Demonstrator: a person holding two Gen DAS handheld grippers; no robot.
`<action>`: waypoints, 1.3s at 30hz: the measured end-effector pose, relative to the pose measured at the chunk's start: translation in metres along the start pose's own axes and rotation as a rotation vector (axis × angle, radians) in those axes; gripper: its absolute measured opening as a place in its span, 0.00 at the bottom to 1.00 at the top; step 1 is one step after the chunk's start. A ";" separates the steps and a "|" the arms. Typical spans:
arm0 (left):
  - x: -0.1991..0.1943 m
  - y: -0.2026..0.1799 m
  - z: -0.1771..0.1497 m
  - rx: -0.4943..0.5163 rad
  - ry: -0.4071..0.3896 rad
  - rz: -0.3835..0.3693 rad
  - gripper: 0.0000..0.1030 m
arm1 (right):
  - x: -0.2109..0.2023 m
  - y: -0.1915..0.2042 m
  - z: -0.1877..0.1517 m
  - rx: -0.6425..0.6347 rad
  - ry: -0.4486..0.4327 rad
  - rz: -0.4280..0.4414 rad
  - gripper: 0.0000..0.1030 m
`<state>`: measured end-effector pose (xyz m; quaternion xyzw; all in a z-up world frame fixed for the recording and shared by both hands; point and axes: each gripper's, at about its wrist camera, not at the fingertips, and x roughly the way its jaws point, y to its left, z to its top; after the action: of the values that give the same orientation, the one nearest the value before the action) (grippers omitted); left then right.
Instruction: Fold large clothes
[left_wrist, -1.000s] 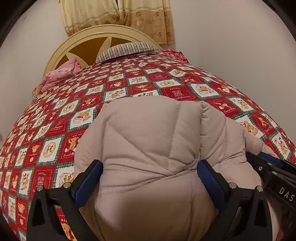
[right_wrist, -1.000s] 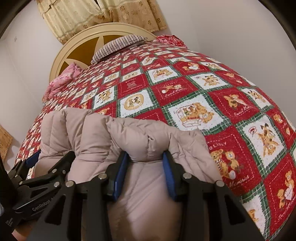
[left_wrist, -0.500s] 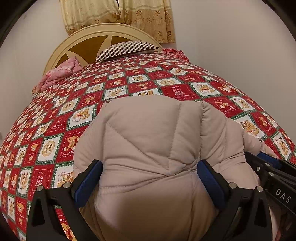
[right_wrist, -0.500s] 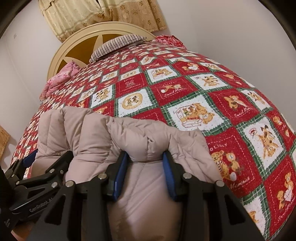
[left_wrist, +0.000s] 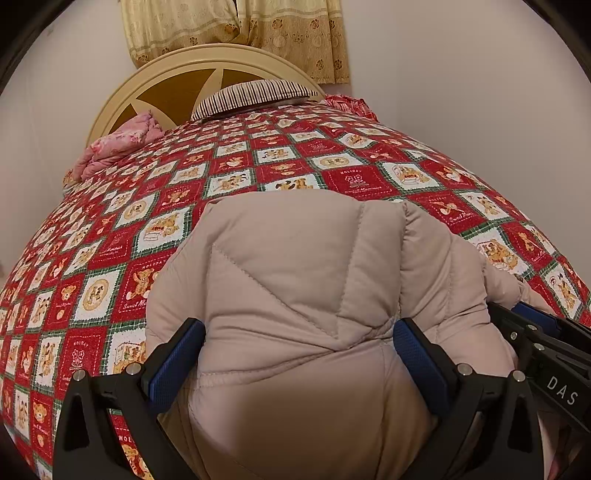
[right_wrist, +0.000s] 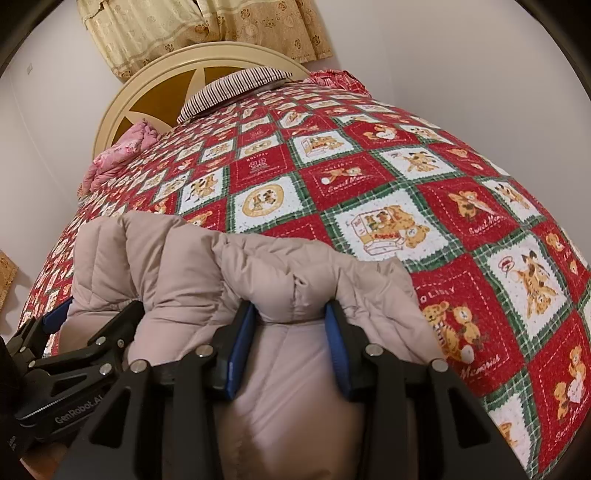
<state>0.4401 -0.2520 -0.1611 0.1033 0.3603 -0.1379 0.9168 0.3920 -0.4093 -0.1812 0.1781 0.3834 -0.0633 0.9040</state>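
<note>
A: What's around?

B: A bed with a red teddy-bear quilt. At its far end stand a cream headboard, a striped pillow and a pink bundle to the left. A curtain hangs above the headboard, and a bit of red plaid cloth lies at the far right corner.

A: Anything in the way?

B: Only the jacket itself. The puffy beige mass fills the lower middle of both wrist views and hides the quilt under it.

A: Any change from a second ago?

B: Very little. In the left view the headboard and pillow sit a touch lower and the jacket's top edge has dropped slightly. In the right view the quilt squares look much the same. The grips have not altered.

A: Where does the jacket sit against the fingers?

B: It lies on the near part of the quilt. The left gripper has its blue pads set wide, a thick fold bulging between them and touching both. The right gripper pinches a narrower roll, pads pressed into the cloth on each side.

A: So both hold it?

B: Yes, each is clamped on the jacket, side by side; each one's black frame shows at the edge of the other's view.
</note>
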 end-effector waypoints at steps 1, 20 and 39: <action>0.001 0.000 0.000 0.000 0.001 -0.001 0.99 | 0.000 0.000 0.000 -0.001 0.000 -0.001 0.40; 0.001 0.003 -0.002 0.001 0.008 -0.001 0.99 | 0.002 0.001 0.001 -0.003 0.002 -0.003 0.40; -0.062 0.101 -0.075 -0.229 0.035 -0.507 0.99 | -0.062 -0.065 0.010 -0.007 -0.001 0.112 0.94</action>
<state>0.3816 -0.1243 -0.1631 -0.0919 0.4036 -0.3195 0.8524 0.3388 -0.4746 -0.1480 0.1961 0.3724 -0.0114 0.9070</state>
